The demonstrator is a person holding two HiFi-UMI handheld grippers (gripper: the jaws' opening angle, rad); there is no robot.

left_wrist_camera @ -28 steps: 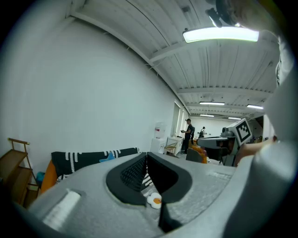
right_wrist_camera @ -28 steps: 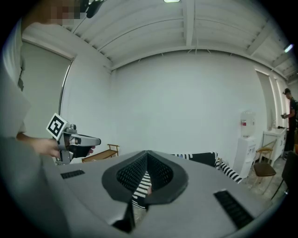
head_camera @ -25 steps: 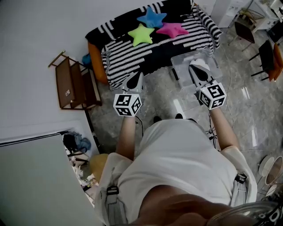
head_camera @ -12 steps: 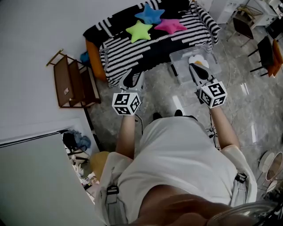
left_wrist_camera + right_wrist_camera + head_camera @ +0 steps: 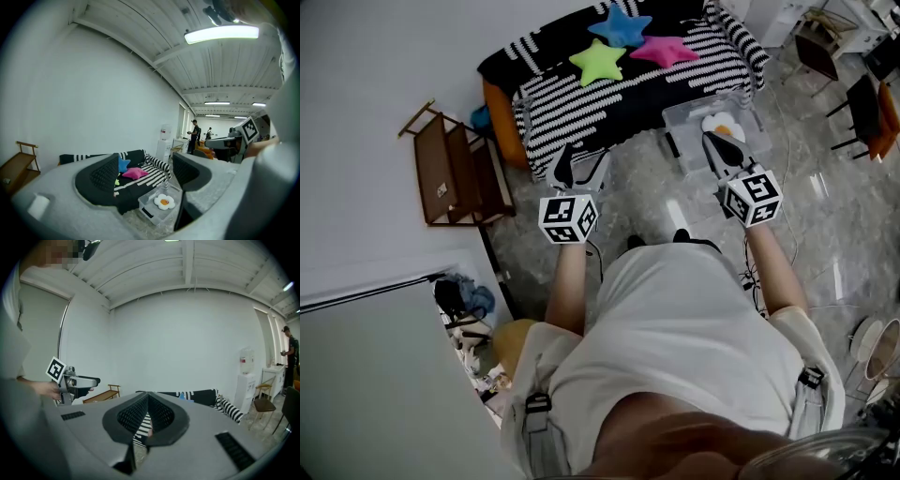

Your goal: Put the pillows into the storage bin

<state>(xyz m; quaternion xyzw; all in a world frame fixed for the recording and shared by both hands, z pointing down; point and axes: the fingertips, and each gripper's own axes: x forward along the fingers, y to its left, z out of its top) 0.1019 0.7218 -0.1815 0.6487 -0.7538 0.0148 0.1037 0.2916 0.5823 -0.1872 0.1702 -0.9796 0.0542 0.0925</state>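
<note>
While opening and empty, left claw (image 5: 580, 166) with black-and-white square-marker cube (image 5: 569, 218).

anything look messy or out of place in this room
Only the jumbled heap of cloth and clutter beside the grey partition looks untidy. The clear plastic storage bin stands upright; nothing spilled.

Three star-shaped plush pillows are lying on the black-and-white striped sofa (image 5: 581, 108): the green star pillow (image 5: 598, 61) is lying nearest the front, the blue star pillow (image 5: 622, 25) behind it, and the pink star pillow (image 5: 666, 49) to their right. The clear plastic storage bin (image 5: 686, 142) is standing on the floor before the sofa's right end, holding a white flower-shaped pillow (image 5: 722, 125). A brown wooden rack (image 5: 455, 178) is standing left of the sofa.
</note>
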